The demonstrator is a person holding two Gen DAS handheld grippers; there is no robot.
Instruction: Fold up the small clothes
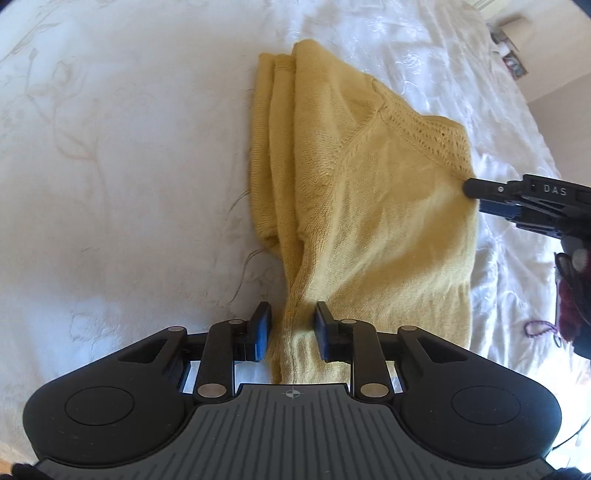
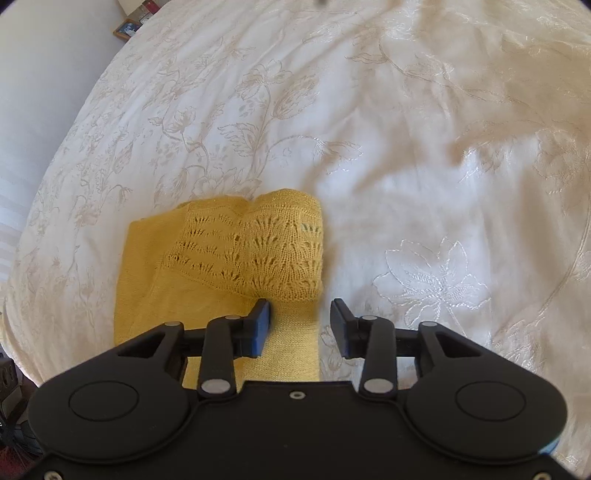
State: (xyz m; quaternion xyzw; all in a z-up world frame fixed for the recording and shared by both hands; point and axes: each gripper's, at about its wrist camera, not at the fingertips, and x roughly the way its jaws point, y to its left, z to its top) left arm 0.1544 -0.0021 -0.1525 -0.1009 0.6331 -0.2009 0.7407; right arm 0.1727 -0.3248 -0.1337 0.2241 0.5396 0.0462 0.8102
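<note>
Yellow knitted sweater (image 1: 369,192) lies folded on a bed, over a white bedspread (image 1: 129,166) embroidered with a pale floral pattern. In the left wrist view the garment fills the centre and centre-right of the frame, layered edges stacked toward the upper middle, a lace-knit band near its right edge.

Left hand-held gripper (image 1: 291,328), lower centre of its own view: jaws narrowly apart, a bunched strip of the sweater running up between them. The right blue pad touches the knit; the left pad stands just clear of it. No squeeze visible, so the fabric looks released rather than pinched, though the gap on the right side is hard to judge.

Right hand-held gripper (image 2: 300,325), lower centre of the right wrist view: jaws moderately wide. The sweater (image 2: 221,258) sits in the lower left-centre of that frame, its lace-knit panel just above the left finger. A plain yellow strip lies between the jaws, against the left pad, well short of the right pad. Not gripped.

In the left wrist view the right hand-held gripper (image 1: 469,188) enters from the right edge, its tip at the sweater's right edge beside the lace band.

Far right of that view: dark red knit item (image 1: 570,306), partly cut off.

Upper left of the right wrist view: small framed picture (image 2: 127,28) beyond the bed.
</note>
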